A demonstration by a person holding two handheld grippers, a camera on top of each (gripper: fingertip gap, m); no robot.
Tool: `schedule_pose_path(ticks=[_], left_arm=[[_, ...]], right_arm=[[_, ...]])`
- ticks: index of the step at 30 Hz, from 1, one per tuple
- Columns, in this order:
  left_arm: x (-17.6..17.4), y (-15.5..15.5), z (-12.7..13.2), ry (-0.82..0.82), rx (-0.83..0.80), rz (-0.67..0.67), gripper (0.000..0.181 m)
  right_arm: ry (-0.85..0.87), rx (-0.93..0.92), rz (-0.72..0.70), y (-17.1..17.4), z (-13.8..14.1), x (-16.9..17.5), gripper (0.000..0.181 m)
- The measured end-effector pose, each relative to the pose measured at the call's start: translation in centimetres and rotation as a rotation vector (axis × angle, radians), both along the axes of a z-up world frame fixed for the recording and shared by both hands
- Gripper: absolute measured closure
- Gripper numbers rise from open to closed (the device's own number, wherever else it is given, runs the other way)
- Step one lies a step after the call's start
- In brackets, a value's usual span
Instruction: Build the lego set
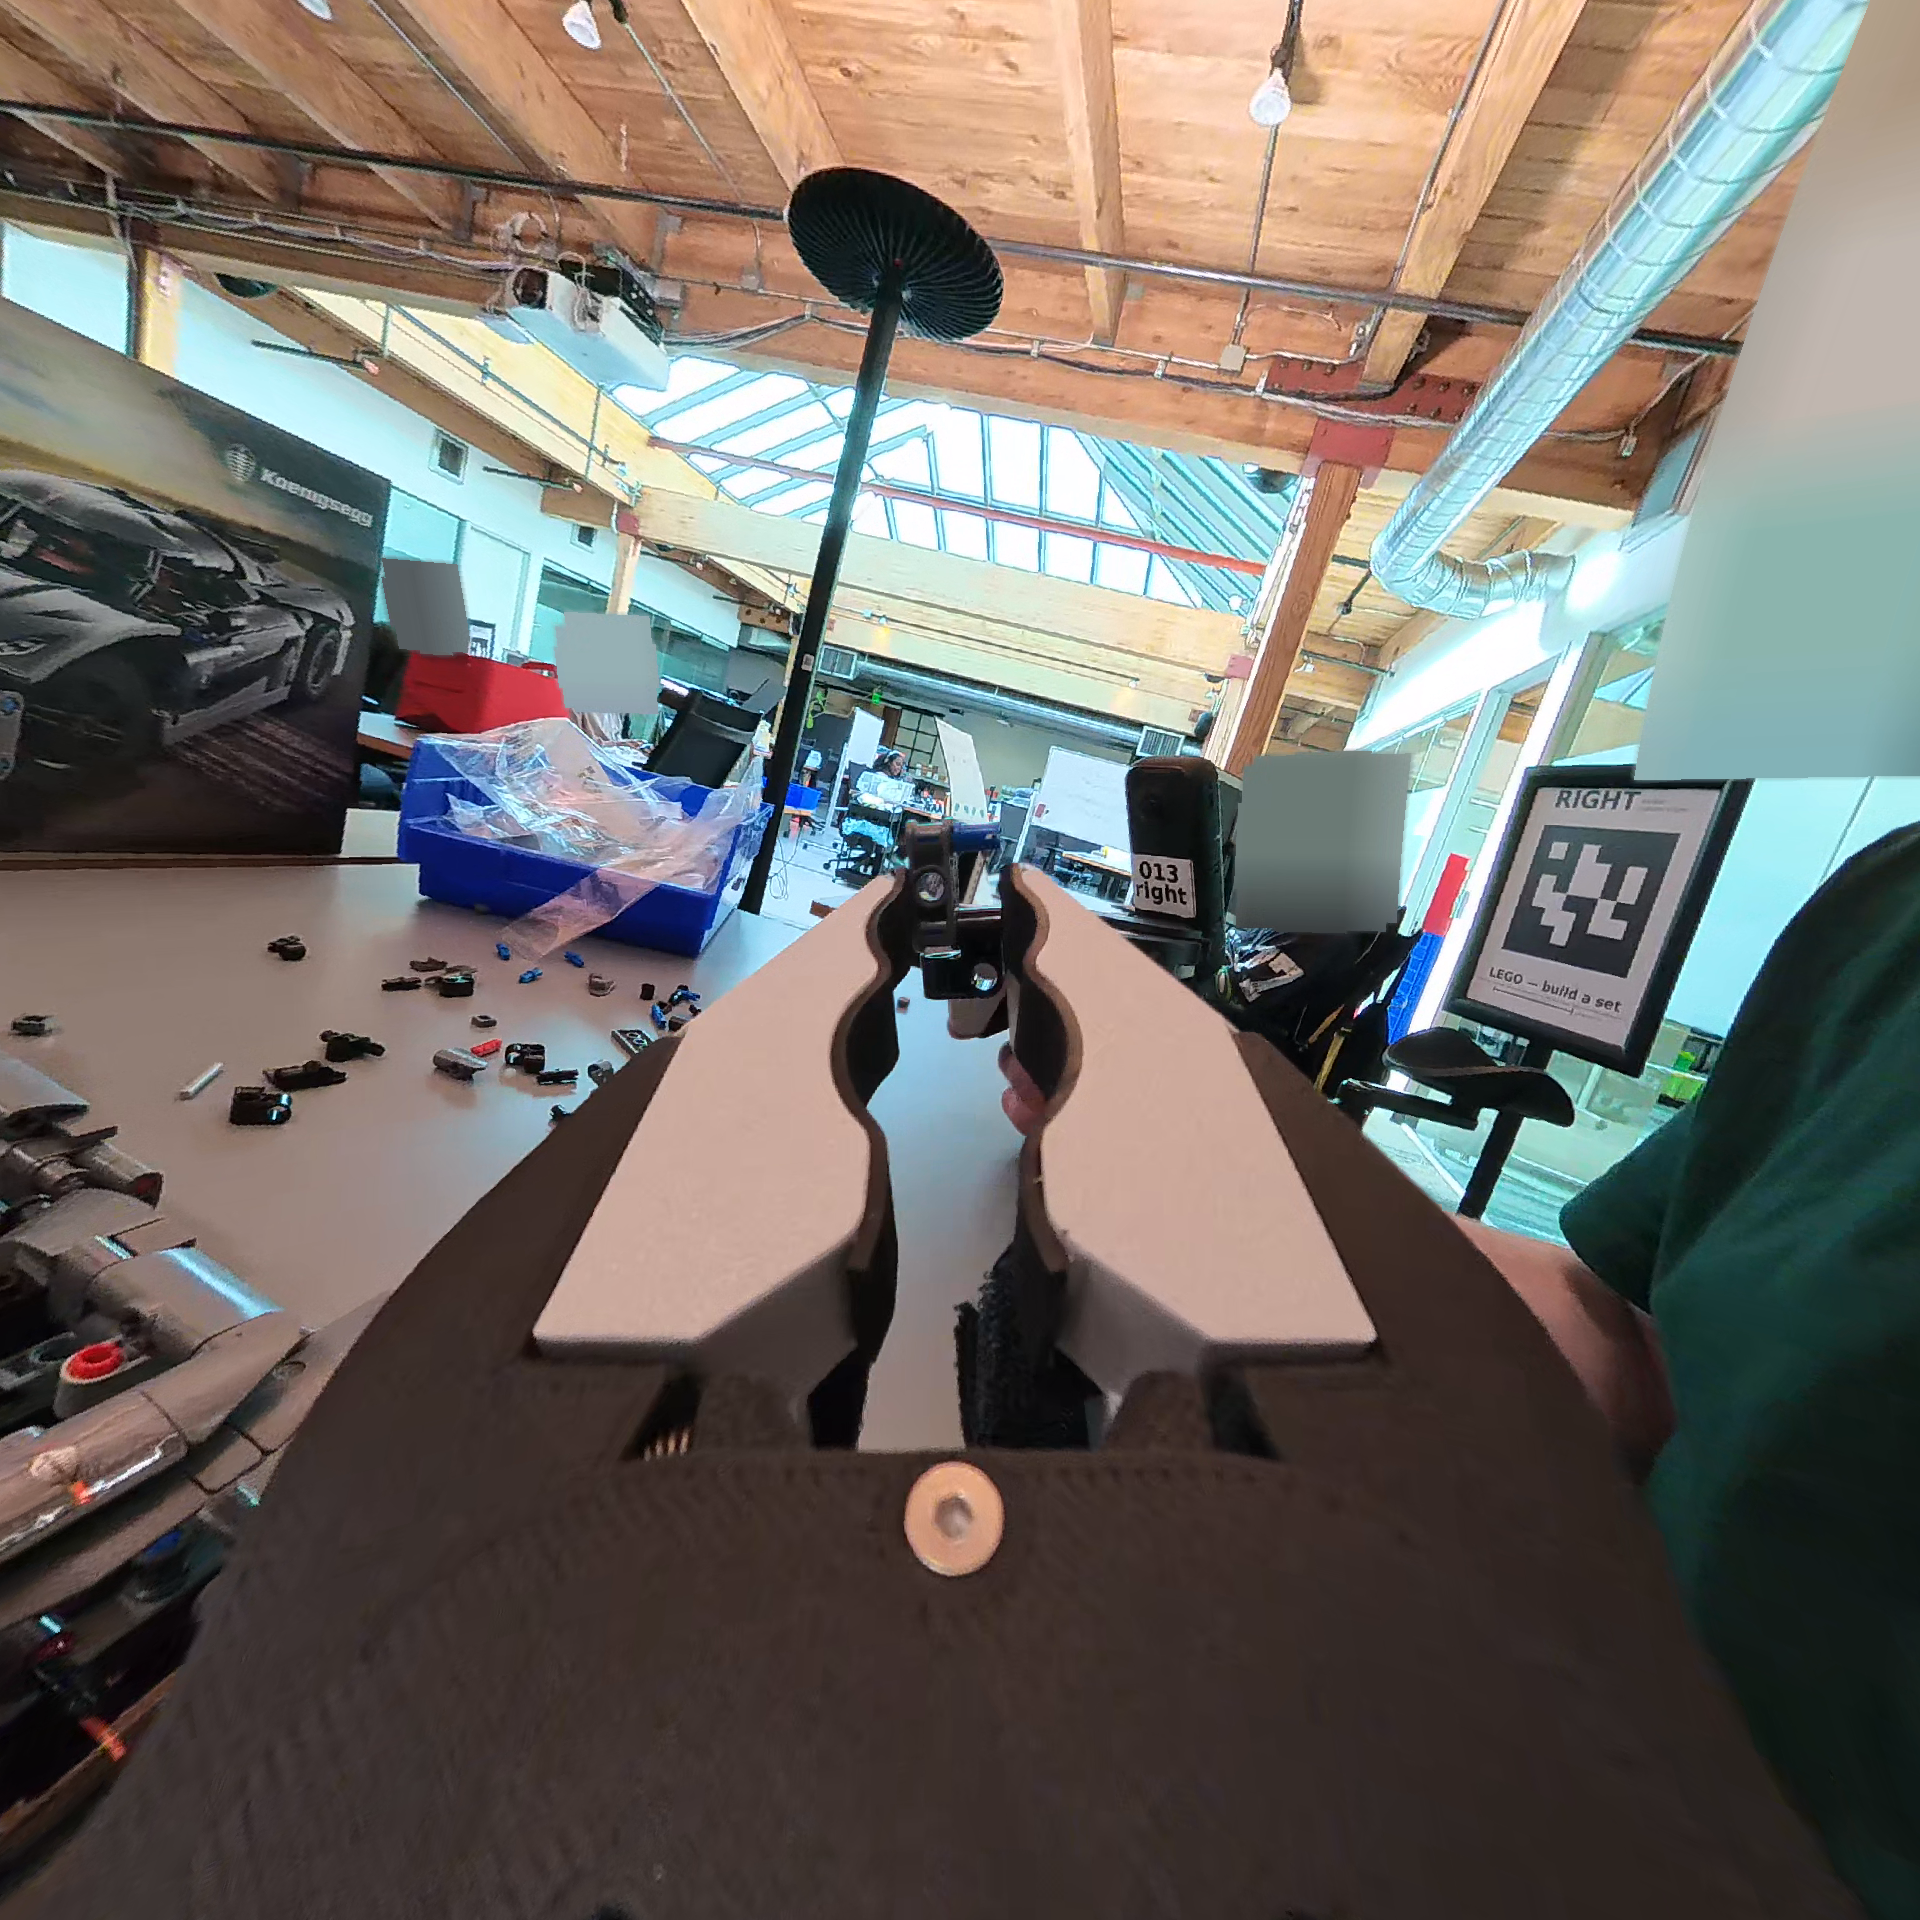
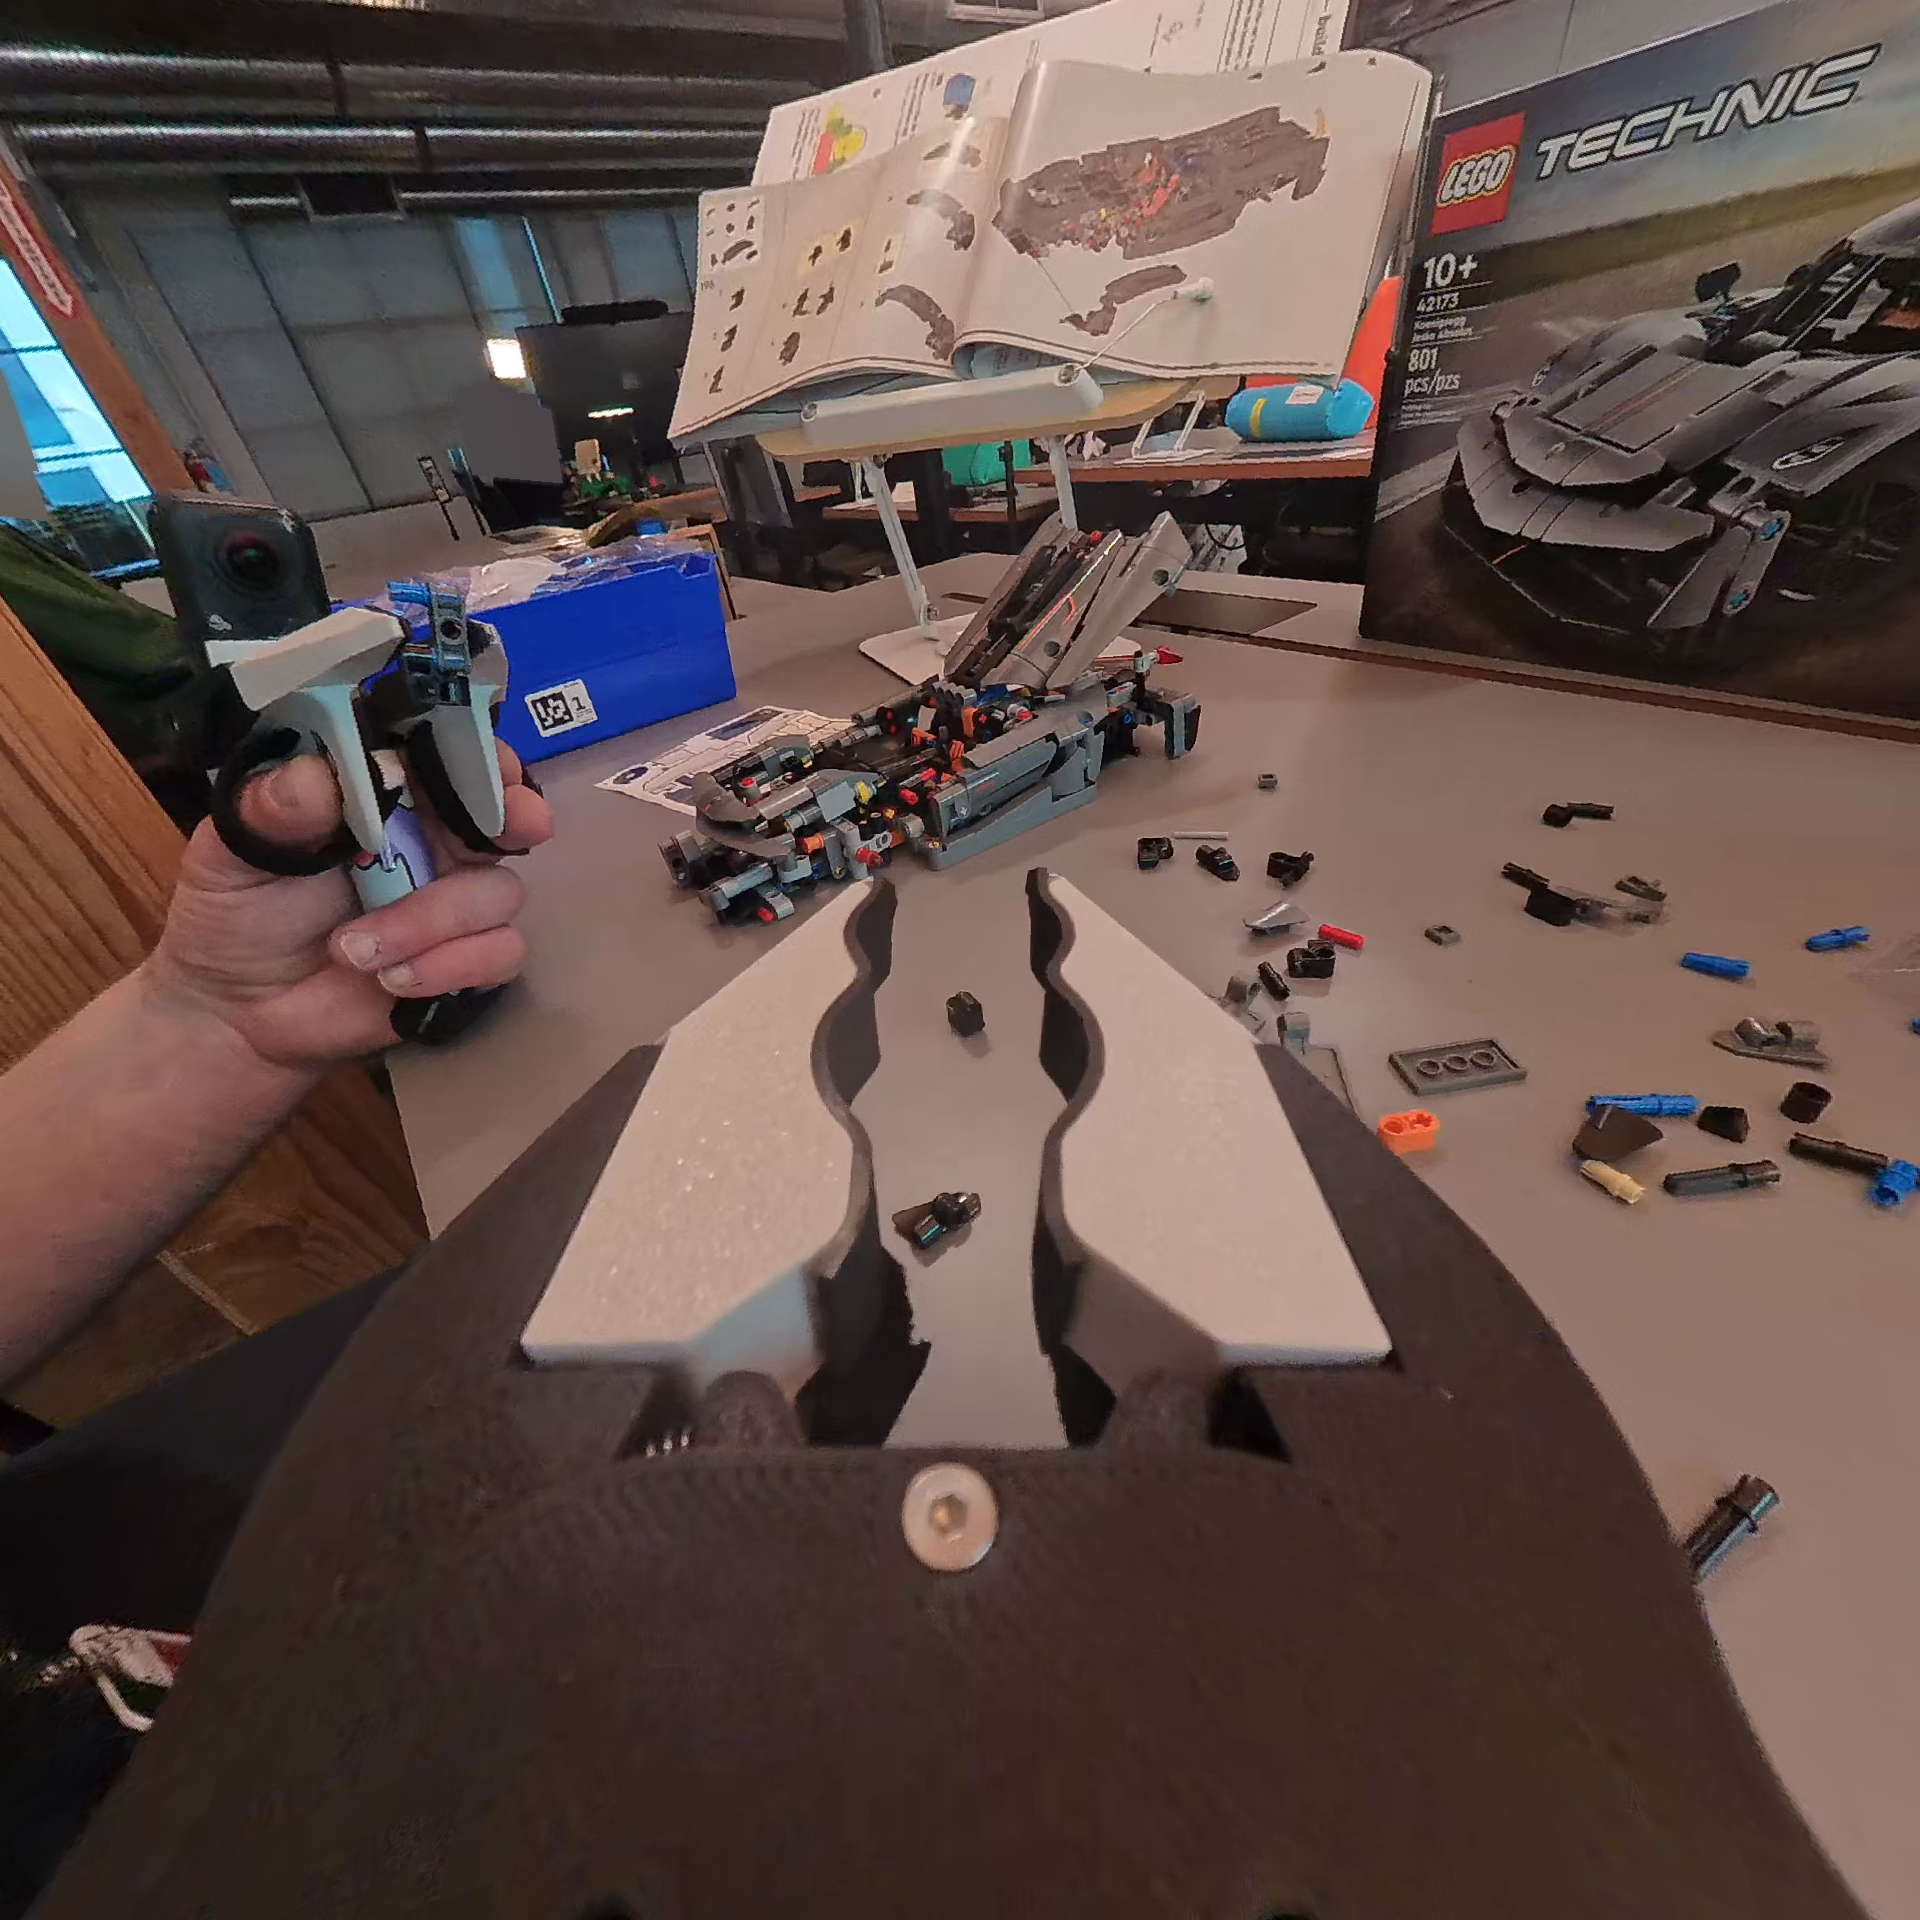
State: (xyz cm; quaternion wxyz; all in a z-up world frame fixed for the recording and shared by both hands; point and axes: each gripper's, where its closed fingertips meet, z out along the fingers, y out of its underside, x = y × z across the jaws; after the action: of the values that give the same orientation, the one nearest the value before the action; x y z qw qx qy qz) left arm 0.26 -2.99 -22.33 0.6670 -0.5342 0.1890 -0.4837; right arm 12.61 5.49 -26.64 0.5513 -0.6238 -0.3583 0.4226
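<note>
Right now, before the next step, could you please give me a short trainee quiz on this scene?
1. True or false: the right tool is clamped on a brick.
2. What does the left tool hold? A) a small blue-and-dark sub-assembly B) a wheel C) nothing
3. Fill in: the instruction booklet lies open on a ____ behind the part-built car.
Key: 1 false, it is open; 2 A; 3 stand.
</note>
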Motion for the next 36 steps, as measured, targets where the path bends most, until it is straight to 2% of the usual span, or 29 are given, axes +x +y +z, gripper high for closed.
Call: schedule_pose_path(ticks=[8, 36], left_arm=[[-0.31, -0.25, 0.25, -0.031, 0.007, -0.016, 0.168], [-0.52, -0.31, 0.39, -0.048, 0.012, -0.021, 0.167]], right_arm=[[-0.057, 0.06, -0.029, -0.23, -0.33, -0.47, 0.156], [-0.044, 0.091, -0.053, -0.15, 0.0, -0.13, 0.156]])
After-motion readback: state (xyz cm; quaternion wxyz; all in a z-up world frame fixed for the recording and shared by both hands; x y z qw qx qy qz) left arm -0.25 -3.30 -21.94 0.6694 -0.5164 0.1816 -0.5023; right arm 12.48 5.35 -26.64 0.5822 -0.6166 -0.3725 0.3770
